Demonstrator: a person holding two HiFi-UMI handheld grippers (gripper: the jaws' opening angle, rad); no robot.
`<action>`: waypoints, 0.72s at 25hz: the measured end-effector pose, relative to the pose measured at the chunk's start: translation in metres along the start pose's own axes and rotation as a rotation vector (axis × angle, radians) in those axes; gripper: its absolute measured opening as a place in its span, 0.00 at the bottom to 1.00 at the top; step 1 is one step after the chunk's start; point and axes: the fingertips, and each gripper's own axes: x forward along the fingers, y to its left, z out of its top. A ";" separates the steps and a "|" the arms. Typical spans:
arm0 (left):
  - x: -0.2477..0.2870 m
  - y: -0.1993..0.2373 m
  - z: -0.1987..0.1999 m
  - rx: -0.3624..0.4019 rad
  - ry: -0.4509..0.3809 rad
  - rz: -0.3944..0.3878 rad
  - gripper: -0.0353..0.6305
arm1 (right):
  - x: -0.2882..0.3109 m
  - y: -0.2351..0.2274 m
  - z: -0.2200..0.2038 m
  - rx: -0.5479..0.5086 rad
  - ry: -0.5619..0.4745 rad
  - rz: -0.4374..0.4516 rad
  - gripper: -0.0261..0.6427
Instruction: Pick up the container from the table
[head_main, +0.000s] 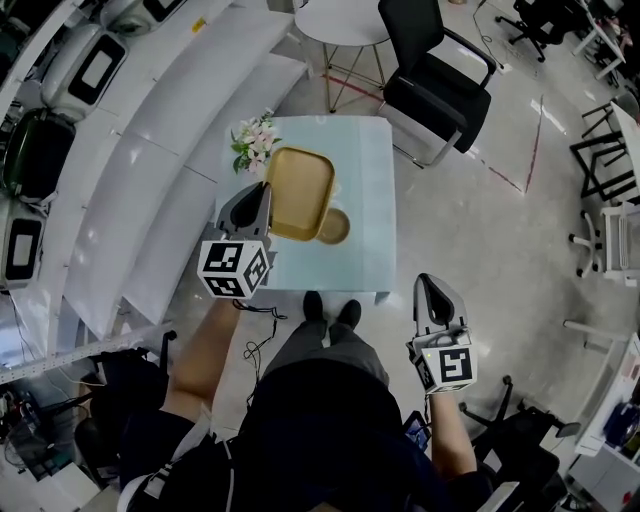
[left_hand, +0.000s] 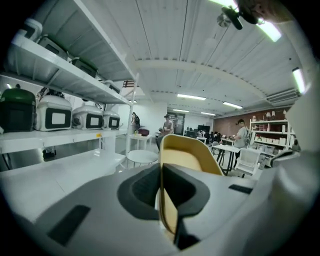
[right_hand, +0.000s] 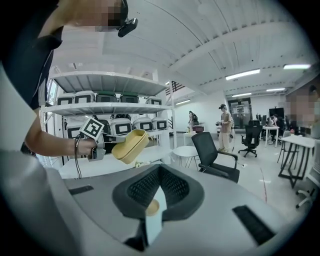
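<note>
1. The left gripper (head_main: 260, 195) has its fingers (left_hand: 145, 187) closed tight on one thin wall of the yellow rectangular plastic container (head_main: 300, 190), with almost no gap left between them.
2. The right gripper (head_main: 430, 285) hangs off the near right corner of the pale blue tabletop (head_main: 365, 200). Its fingers meet at their tips and hold nothing.
3. I judge the pick-up as good as done: the container is gripped and off the tabletop, carried tilted in the air. What may be left is only to bring it to rest at a steady height.
4. The right gripper view settles the lift. It shows the container (right_hand: 131, 145) hanging from the left gripper (right_hand: 116, 142), well above the surface. In the head view it merely overlaps the tabletop's left half, so its height cannot be read.
5. The left gripper view alone shows the grip on the wall (left_hand: 187, 155).
6. Only the head view shows the bunch of pink and white flowers (head_main: 253, 140) at the far left corner and the round tan disc (head_main: 333, 226) near the tabletop's middle.
</note>
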 end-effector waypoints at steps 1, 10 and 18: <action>-0.008 -0.002 0.005 0.011 -0.016 0.003 0.08 | -0.001 0.001 0.004 0.002 -0.011 0.000 0.04; -0.071 -0.011 0.041 0.033 -0.121 0.028 0.08 | -0.009 0.009 0.027 -0.017 -0.064 0.006 0.04; -0.118 -0.010 0.055 0.061 -0.201 0.072 0.08 | -0.016 0.018 0.051 -0.064 -0.129 -0.013 0.04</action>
